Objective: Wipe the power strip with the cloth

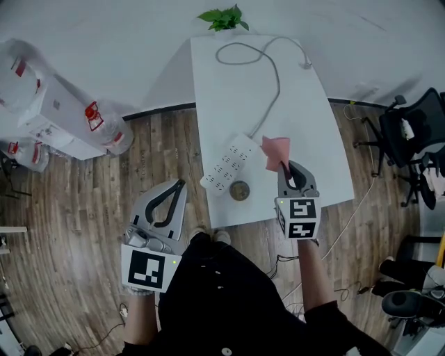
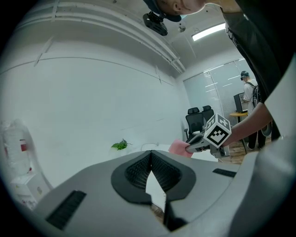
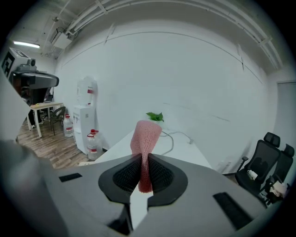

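A white power strip (image 1: 228, 164) lies slantwise on the white table (image 1: 313, 132), its grey cable (image 1: 274, 76) running to the far end. My right gripper (image 1: 285, 167) is shut on a pink cloth (image 1: 276, 151), held above the table just right of the strip. In the right gripper view the cloth (image 3: 144, 142) stands up between the closed jaws of the right gripper (image 3: 144, 163). My left gripper (image 1: 179, 185) hangs shut and holding nothing, off the table's near-left corner over the wooden floor. From the left gripper view, the left gripper (image 2: 151, 159) faces the cloth (image 2: 178, 147) and the right gripper's marker cube (image 2: 217, 131).
A small round brown object (image 1: 240, 190) sits on the table near the strip's near end. A green plant (image 1: 224, 18) stands at the table's far end. Water bottles and a dispenser (image 1: 55, 111) are at left, and office chairs (image 1: 410, 139) at right.
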